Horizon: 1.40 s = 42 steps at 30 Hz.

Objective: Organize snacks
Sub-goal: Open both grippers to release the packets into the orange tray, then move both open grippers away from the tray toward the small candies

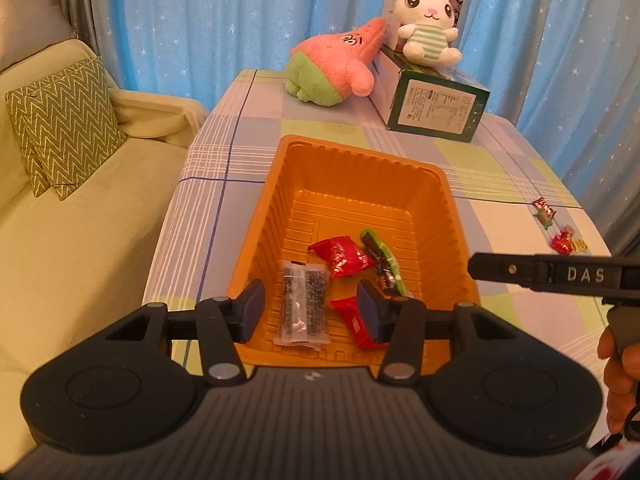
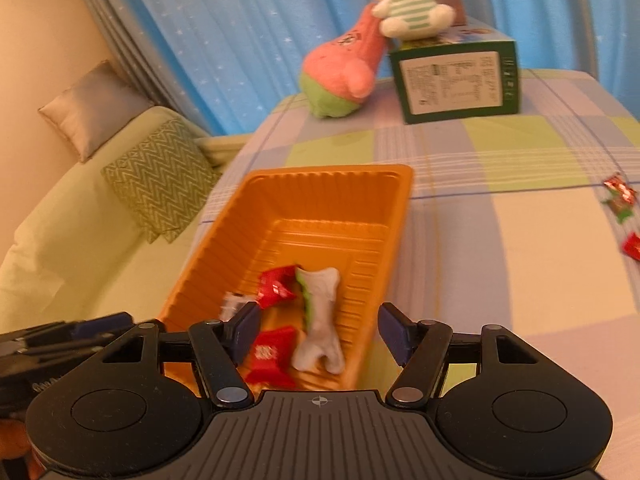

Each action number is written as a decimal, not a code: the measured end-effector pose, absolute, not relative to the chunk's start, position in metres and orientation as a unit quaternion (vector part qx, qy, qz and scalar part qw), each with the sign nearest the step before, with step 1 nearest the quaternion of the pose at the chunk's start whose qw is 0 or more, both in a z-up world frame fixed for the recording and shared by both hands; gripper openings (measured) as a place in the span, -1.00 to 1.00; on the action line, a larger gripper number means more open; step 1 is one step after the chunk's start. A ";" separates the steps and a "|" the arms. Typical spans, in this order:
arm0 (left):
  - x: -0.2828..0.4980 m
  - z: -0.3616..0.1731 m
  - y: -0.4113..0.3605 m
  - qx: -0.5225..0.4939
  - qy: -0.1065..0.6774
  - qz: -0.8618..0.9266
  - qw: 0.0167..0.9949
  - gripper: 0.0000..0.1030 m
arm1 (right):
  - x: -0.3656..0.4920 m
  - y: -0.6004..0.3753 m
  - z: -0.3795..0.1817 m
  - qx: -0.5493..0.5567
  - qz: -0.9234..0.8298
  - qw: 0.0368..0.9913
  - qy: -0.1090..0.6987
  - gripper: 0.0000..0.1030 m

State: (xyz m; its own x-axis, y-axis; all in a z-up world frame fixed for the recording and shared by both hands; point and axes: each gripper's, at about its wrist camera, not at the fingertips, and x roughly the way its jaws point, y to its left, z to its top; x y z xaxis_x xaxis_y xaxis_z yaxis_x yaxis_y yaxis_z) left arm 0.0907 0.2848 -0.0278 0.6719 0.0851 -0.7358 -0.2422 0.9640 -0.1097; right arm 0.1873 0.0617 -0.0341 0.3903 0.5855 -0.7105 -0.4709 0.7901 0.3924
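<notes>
Left wrist view showed the left hand-held gripper (image 1: 311,312) released, its jaws spread wide and empty over the near end of the orange tray (image 1: 264,216), low in the frame. Several snacks already lay on the tray floor: a clear speckled packet (image 1: 303,307), red wrappers (image 1: 342,259) and a green-edged one (image 1: 380,252). They sat bunched toward the near end, probably because each was let go right where a gripper hovered. At the right edge of that frame a few loose candies (image 1: 558,226) remained on the checked counter (image 1: 500,184), well apart from the tray, so the sorting looked unfinished.

Right wrist view, somewhat blurred, had the right hand-held gripper (image 2: 318,330) likewise released and holding nothing, poised over the tray's near right corner; a pale, bone-shaped packet (image 2: 320,320) lay in the tray between its spread jaws, apparently just beneath them. Upper frame held a pink plush (image 2: 344,68) leaning against a green box (image 2: 456,84), with a white bunny plush (image 2: 408,4) seated on top, clear of the work.
</notes>
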 end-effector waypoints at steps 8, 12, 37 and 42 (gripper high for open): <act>0.072 -0.008 0.255 -0.092 0.381 0.083 0.916 0.07 | 0.166 0.023 -0.022 0.070 0.292 0.844 0.444 0.26; 0.063 0.001 0.239 -0.092 0.374 0.077 0.919 0.25 | 0.154 0.002 -0.014 0.081 0.284 0.847 0.442 0.26; 0.054 0.026 0.132 -0.089 0.349 0.032 0.932 0.81 | 0.119 -0.122 0.021 0.071 0.207 0.893 0.394 0.48; 0.060 0.027 0.114 -0.087 0.350 0.019 0.932 0.83 | 0.120 -0.144 0.022 0.079 0.191 0.897 0.390 0.51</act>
